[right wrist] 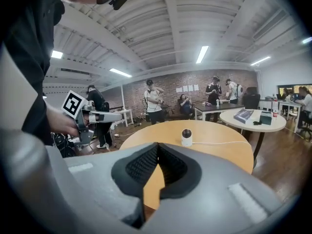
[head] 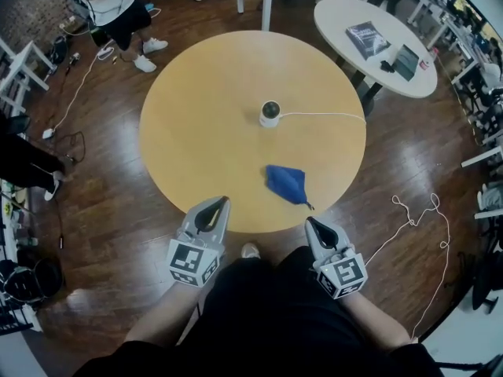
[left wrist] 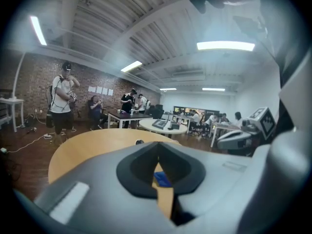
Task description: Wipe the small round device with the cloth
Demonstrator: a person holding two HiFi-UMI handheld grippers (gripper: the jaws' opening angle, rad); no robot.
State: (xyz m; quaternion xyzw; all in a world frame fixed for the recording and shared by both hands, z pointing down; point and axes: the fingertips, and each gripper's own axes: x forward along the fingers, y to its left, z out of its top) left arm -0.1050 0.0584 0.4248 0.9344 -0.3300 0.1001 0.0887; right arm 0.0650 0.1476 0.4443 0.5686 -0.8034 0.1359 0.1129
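Observation:
The small round white device (head: 269, 113) stands upright near the middle of the round wooden table (head: 196, 108), and its white cable (head: 326, 115) runs off to the right. A crumpled blue cloth (head: 287, 184) lies on the table nearer to me, to the right of centre. Both grippers hover at the table's near edge. The left gripper (head: 220, 201) is shut and holds nothing. The right gripper (head: 310, 221) is also shut and empty, just below the cloth's tip. The left gripper view shows the cloth (left wrist: 162, 179) past the closed jaws. The device (right wrist: 186, 137) shows ahead in the right gripper view.
A white round table (head: 342, 14) with a book and small items stands at the back right. A white cord (head: 424, 218) loops on the wooden floor to the right. People sit and stand at the far left, with cables on the floor there.

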